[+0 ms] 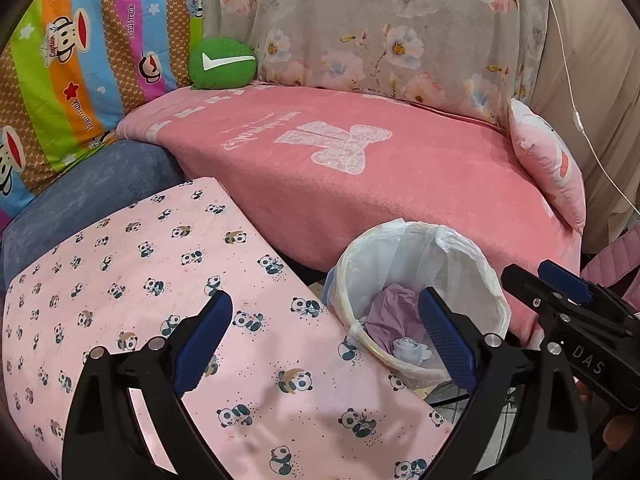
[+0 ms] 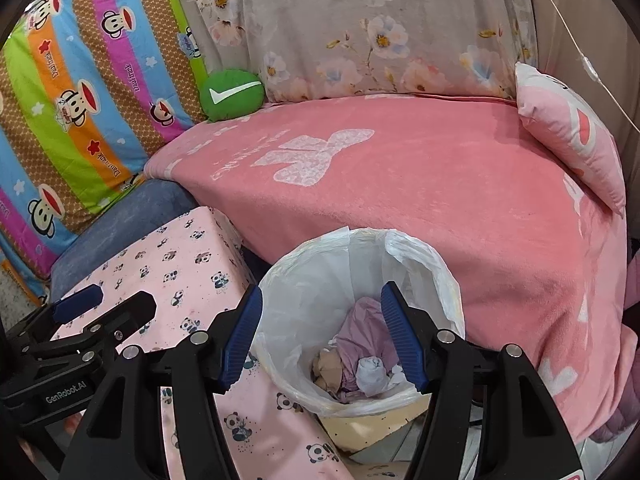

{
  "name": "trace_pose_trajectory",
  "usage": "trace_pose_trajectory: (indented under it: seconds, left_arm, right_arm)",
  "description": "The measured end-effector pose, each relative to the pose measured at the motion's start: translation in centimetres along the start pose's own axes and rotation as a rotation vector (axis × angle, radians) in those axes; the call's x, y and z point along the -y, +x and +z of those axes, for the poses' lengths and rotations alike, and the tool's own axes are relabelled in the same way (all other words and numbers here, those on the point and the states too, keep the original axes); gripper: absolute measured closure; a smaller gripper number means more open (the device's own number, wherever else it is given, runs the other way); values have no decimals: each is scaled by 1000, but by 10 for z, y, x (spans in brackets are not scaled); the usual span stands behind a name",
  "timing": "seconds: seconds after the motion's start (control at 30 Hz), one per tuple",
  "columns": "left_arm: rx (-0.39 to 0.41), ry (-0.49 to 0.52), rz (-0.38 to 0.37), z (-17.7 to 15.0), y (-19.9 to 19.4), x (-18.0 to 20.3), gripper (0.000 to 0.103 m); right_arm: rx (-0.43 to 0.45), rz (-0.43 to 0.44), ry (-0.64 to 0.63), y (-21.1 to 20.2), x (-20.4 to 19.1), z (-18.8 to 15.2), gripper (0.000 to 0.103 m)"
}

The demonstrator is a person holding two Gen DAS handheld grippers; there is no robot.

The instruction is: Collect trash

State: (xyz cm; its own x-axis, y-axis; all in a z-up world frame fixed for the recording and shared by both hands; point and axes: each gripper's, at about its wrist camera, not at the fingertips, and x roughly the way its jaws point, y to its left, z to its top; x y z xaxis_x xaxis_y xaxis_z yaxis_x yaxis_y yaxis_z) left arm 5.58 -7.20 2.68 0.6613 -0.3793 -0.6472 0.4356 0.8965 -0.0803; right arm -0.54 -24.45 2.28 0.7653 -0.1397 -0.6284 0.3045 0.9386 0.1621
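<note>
While both grippers gape empty, lined bin (image 2: 360, 264) holds crumpled trash (image 2: 360, 360)

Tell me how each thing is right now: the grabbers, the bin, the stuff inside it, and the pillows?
left gripper: open, holding nothing.
right gripper: open, empty, above the bin.
trash bin: upright, lined with a white bag, partly filled.
purple wad: crumpled, inside the bin.
white wad: balled up, in the bin.
green cushion: on the pink blanket.
pink pillow: leaning at the sofa's end.
</note>
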Motion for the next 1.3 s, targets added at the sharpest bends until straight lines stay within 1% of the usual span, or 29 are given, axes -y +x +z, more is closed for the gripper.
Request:
trace_pose_trajectory:
  seconds: [0.13, 0.33, 0.47, 0.63, 0.73, 0.87, 1.0, 1.13, 1.2, 1.23, 1.3]
  left_arm:
    - [-9, -15, 9, -5, -2, -5, 13]
    - [-14, -14, 27, -15, -6, -9, 13]
    - [-18, -16, 33, -19, -8, -12, 13]
    - [-24, -17, 42, -23, -10, -14, 13]
    - [-24, -17, 43, -24, -11, -15, 12]
    - [-27, -10, 51, -27, -11, -13, 12]
    - [-34, -10, 54, -29, -10, -12, 12]
    - [-37, -5, 58, -31, -10, -10, 12]
    - [-39, -2, 60, -32, -10, -9, 12]
    - [-40, -1, 61, -32, -10, -8, 12]
    - [-42, 0, 61, -33, -9, -7, 12]
  right_arm:
    - [-9, -22, -20, -6, -5, -8, 41]
    - [-16, -39, -41, -11, -7, -14, 33]
    - [-4, -65, -66, -16, -13, -19, 27]
    - [1, -86, -82, -18, -17, -24, 25]
    - [-5, -89, -80, -20, -19, -25, 24]
    - [-12, -98, -79, -22, -17, -25, 18]
    - [-15, -98, -78, -23, -16, -29, 17]
    - [-31, -101, -78, -23, -13, -32, 15]
    - [-39, -107, -80, -22, -12, -33, 6]
    - [-40, -110, -80, -23, -12, -34, 4]
    - [-42, -112, -79, -22, -12, -36, 4]
